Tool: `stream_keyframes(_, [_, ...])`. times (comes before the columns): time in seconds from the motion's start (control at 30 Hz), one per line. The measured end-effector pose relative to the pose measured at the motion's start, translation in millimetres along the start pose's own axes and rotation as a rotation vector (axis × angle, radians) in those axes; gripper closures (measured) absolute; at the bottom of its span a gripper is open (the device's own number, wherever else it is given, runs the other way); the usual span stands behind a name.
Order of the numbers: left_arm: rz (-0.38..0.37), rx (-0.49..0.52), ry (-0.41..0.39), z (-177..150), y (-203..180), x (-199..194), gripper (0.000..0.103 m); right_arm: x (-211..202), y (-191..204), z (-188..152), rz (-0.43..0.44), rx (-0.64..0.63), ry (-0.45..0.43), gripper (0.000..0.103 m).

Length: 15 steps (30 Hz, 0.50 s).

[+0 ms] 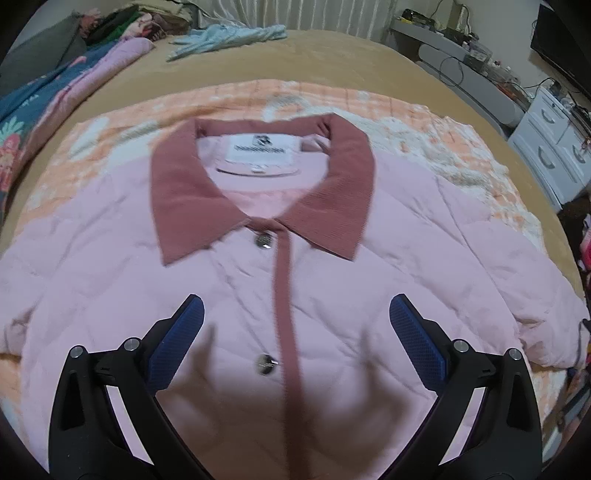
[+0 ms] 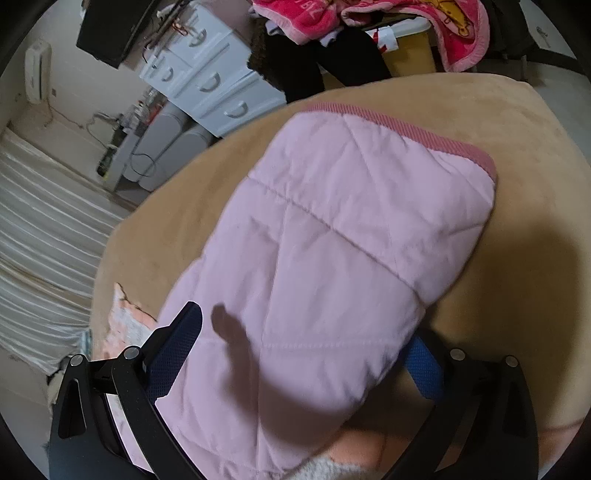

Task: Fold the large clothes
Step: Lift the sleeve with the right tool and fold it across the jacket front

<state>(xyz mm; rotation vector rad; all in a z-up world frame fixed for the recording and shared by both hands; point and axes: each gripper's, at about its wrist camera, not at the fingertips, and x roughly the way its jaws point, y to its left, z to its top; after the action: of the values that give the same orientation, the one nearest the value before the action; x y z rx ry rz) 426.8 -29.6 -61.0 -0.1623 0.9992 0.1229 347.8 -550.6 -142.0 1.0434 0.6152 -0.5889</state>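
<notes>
Pink quilted jacket [image 1: 332, 258] lies flat, front up, on the tan bed [image 1: 332, 55], w/ a peach-and-white blanket [image 1: 424, 140] under its top half. Left gripper [image 1: 295, 339] hangs above the chest, jaws spread wide, nothing between them; the dark-pink placket strip runs from 12 down toward 6 right through the gap. Collar [image 1: 184, 199] sits at 12 o'clock from the gripper, white neck label inside it. Two metal buttons [image 1: 263, 240] show: one just under the collar, one between the blue pads [image 1: 177, 343].

Right wrist view: right gripper [image 2: 306, 350] is spread wide around the jacket's sleeve [image 2: 332, 240], one blue pad at 9 o'clock of the cloth, the other partly hidden under its edge at 3. Can't tell if the pads touch the fabric. Sleeve stretches off toward 1 o'clock, ending in one ribbed dark-pink cuff [image 2: 424, 136] on the tan cover.

Around: one white drawer unit [image 2: 207, 85] at 11 o'clock, one hot-pink blanket [image 2: 369, 22] at 12, one light-blue garment [image 1: 229, 37] at far end of bed.
</notes>
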Motion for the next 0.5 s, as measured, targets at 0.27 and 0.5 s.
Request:
stream_keyframes(0.27, [0.002,0.036,-0.040,8,11,-21,0.009,-16,13,1,0.104,-0.084,-0.032,0.083])
stream_keyframes(0.5, [-0.031,0.043,-0.075,16,16,-49,0.009,-72,99,-15,0.237,-0.387,-0.108,0.087])
